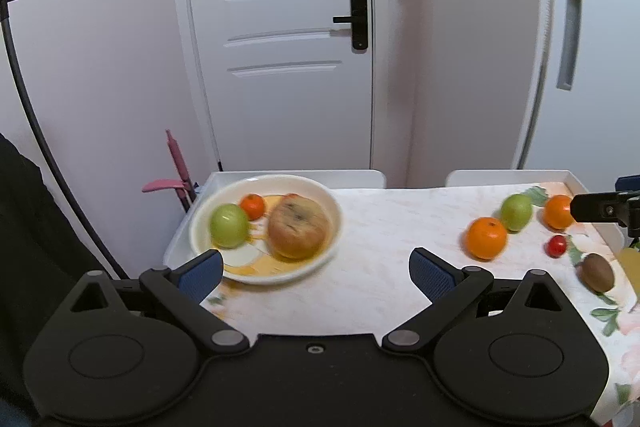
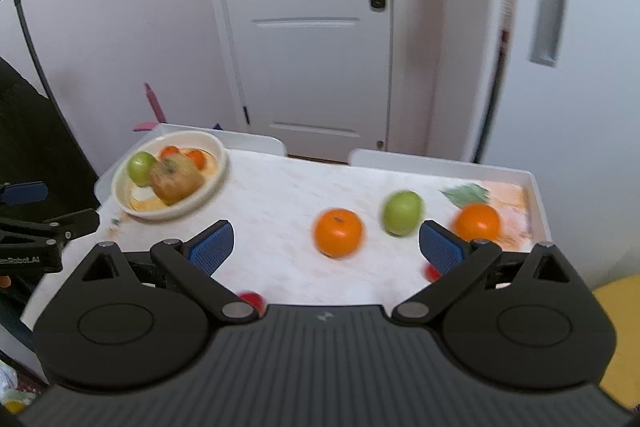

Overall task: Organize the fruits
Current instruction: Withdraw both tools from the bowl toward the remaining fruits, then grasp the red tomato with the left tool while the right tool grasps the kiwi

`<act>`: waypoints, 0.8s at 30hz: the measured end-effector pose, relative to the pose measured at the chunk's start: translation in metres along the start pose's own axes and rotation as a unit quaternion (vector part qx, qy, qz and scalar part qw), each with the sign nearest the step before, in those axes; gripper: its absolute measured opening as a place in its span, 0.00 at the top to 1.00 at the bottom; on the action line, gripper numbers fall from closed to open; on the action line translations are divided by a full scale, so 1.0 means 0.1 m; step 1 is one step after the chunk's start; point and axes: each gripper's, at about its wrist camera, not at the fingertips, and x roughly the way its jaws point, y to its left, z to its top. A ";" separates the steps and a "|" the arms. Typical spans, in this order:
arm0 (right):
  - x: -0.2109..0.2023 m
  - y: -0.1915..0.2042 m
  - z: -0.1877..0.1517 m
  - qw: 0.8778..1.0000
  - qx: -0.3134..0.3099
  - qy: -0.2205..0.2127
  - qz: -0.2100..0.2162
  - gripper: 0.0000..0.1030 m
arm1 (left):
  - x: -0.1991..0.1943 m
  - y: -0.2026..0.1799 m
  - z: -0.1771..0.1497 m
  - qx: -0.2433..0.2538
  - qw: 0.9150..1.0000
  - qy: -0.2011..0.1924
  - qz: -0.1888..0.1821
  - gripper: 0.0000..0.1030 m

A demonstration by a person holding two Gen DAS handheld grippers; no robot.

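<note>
A cream bowl point(image 1: 334, 203) point(image 2: 218, 151) at the table's far left holds a green apple point(image 1: 229, 225), a small orange point(image 1: 252, 206) and a big brownish apple point(image 1: 299, 233). Loose on the right lie an orange point(image 1: 486, 238) point(image 2: 338, 232), a green apple point(image 1: 516, 211) point(image 2: 402, 213), a second orange point(image 1: 557, 211) point(image 2: 477, 221), a red cherry tomato point(image 1: 556, 245) and a kiwi point(image 1: 597, 272). My left gripper point(image 1: 316, 273) hangs open just before the bowl, empty. My right gripper point(image 2: 326, 245) is open and empty, the nearer orange just beyond its fingers.
The table point(image 1: 372, 283) carries a pale floral cloth with raised white edges. A white door point(image 1: 280, 39) and wall stand behind it. A pink object point(image 1: 176, 171) leans at the left. A red fruit point(image 2: 252, 301) peeks out under my right gripper.
</note>
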 end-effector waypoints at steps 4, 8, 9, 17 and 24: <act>-0.03 -0.31 -0.15 1.000 0.007 0.003 -0.012 0.00 | 0.01 -0.32 -0.11 -0.007 1.000 0.005 -0.002 0.02; -0.01 -0.57 -0.31 1.000 0.014 0.008 -0.022 0.00 | 0.06 -0.61 -0.23 -0.005 1.000 0.006 -0.001 0.02; 0.01 -0.61 -0.35 1.000 0.015 0.009 -0.024 0.00 | 0.07 -0.65 -0.25 -0.005 1.000 0.006 0.000 0.02; 0.28 -0.95 -0.71 0.999 0.007 0.011 -0.036 0.00 | 0.38 -1.04 -0.49 -0.012 1.000 0.012 0.016 0.04; 0.54 -1.05 -0.95 0.999 -0.006 0.023 -0.036 0.00 | 0.74 -1.27 -0.69 -0.012 0.999 0.033 0.022 0.17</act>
